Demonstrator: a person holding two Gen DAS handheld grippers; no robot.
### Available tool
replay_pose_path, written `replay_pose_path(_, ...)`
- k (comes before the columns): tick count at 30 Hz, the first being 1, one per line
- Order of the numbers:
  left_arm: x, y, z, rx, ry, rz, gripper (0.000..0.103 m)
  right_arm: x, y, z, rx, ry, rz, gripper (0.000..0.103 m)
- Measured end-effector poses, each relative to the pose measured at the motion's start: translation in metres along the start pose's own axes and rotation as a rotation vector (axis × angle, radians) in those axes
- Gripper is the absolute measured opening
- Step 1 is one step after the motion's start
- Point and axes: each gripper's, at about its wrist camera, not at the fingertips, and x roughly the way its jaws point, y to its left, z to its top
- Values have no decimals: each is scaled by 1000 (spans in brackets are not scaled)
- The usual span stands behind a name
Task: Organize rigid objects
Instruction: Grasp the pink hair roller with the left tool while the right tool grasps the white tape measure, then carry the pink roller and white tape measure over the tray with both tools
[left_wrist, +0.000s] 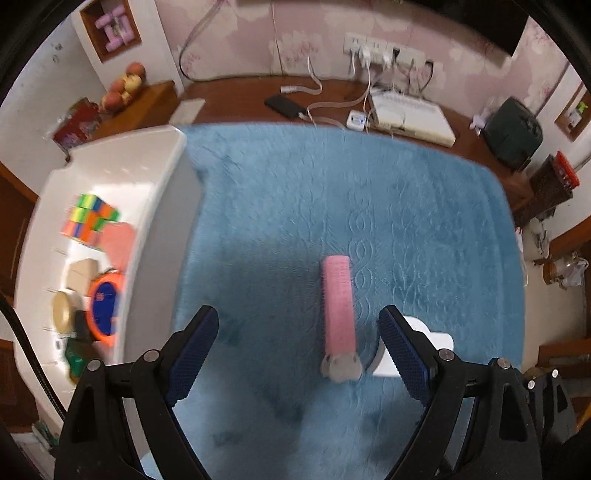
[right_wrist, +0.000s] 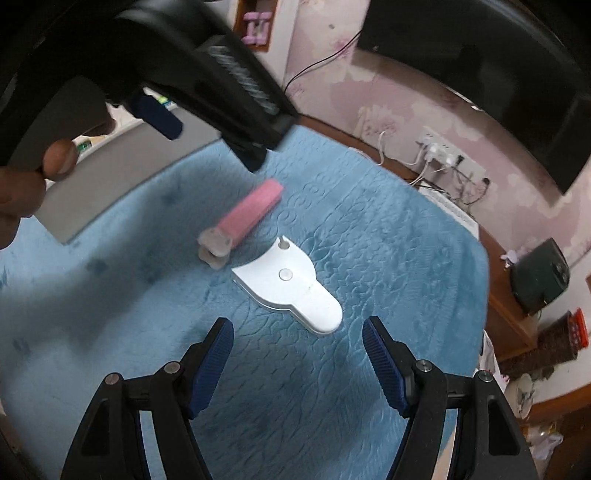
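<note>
We see a pink roller (left_wrist: 338, 306) with a pale grey end cap lying on the blue mat (left_wrist: 295, 192), its cap end just beside a flat white gadget (right_wrist: 291, 286) on the same mat. Bare mat stretches around these 2 things on all sides, out to the mat's far edge near the wooden surface (left_wrist: 236, 99). Our left gripper (left_wrist: 299, 345) hangs released over the roller, jaws wide. Our right gripper (right_wrist: 297, 356) is also spread apart, empty, near the white gadget. At the mat's left edge stands a white bin (left_wrist: 162, 155) holding a colourful cube (left_wrist: 90, 219) and other items.
</note>
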Motion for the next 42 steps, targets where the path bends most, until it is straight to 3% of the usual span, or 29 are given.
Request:
replay_pose_path(7,42,-9,9,-68,123,-65,89,37,-1,13,-69,33,40,73)
replay_pose_path(11,57,-8,7,-116,183,-89,78,53,-3,18,-88,53,90,73)
replay_pose_path(15,65,-5,2,-133,211,-107,75,60,-7,25,-78,49,154,73)
replay_pose_path(18,64,-6,-1,-117,201,-97,73,63,-8,29,-71,52,188,72)
replay_pose_path(21,62,-7,-4,-102,193,-78,70,60,-7,27,-70,44,217,58)
replay_pose_path(28,55,-5,-11,-91,177,-40,28,44,3,14,-41,42,178,57)
replay_pose_path(29,54,-4,-11,-89,176,-33,27,41,5,10,-30,42,175,57)
replay_pose_path(36,32,-4,-24,-42,126,-10,26,12,23,-23,66,45,177,57)
replay_pose_path(42,-12,7,-44,-9,78,-16,26,-27,39,-44,169,53,148,57)
